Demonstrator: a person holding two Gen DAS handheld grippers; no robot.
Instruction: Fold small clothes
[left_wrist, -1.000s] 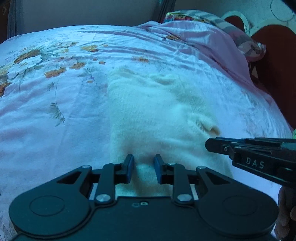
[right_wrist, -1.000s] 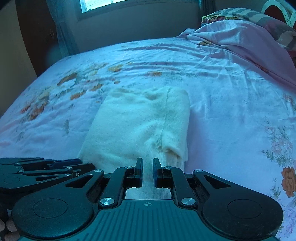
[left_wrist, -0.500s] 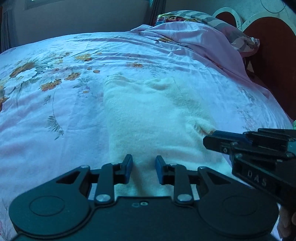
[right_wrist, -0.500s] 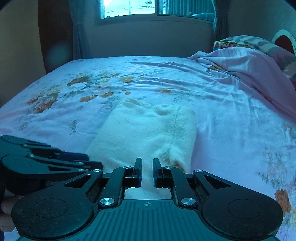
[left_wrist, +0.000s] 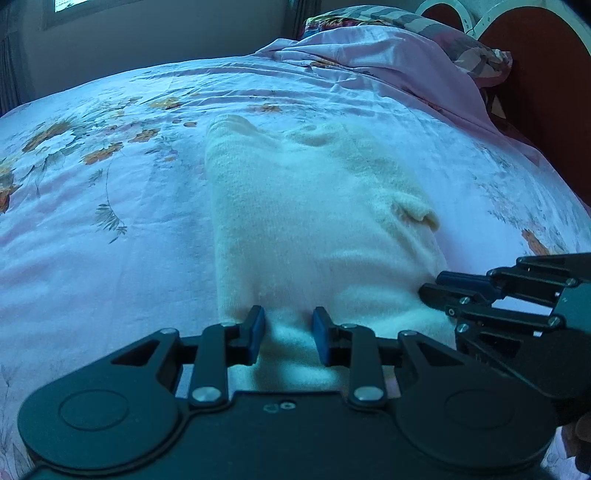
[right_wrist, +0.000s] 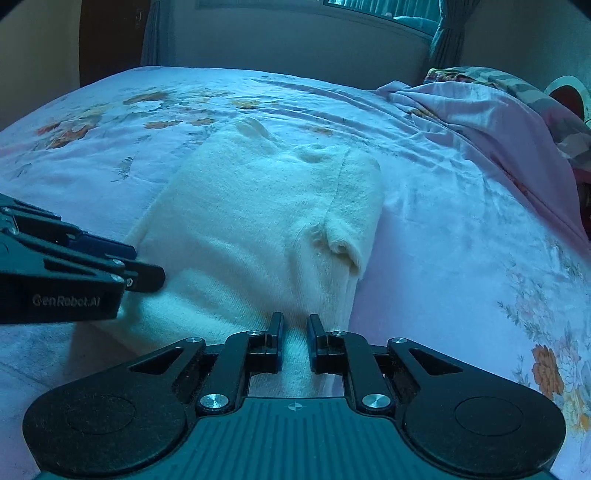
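Readable writing is scarce. In the right wrist view, the side of the left gripper (right_wrist: 147, 277) carries pale lettering that reads "GenRobot.AI". No label or print shows on the cream knit garment (left_wrist: 314, 221).

At the far left of the left wrist view, orange and white flowers are printed on the pink floral bedsheet (left_wrist: 92, 258). Next comes the garment, folded into a long strip that runs away from the camera, with a small cuff-like flap curling up near its right edge. The garment's near end lies between the blue pads of the left gripper (left_wrist: 288, 334). The pads press the knit from both sides, and the cloth bunches into a ridge between them, so this gripper is clamped on the near left corner of the garment. Further right, the right gripper (left_wrist: 432, 291) reaches in from the frame's edge, its tip touching the garment's near right corner. A bunched pink blanket (left_wrist: 388, 62) and a patterned pillow (left_wrist: 461, 40) lie at the upper right, against a dark red headboard (left_wrist: 546, 92).

In the right wrist view, the left gripper enters from the left edge with its tip on the garment (right_wrist: 266, 221). In the middle, the right gripper (right_wrist: 295, 339) has its jaws narrowly apart with a thin ridge of the near hem pinched between the pads; these jaws have just been opening slightly, yet the cloth still sits gripped between them. To the right lies bare sheet (right_wrist: 461, 258), then the blanket (right_wrist: 480, 118).
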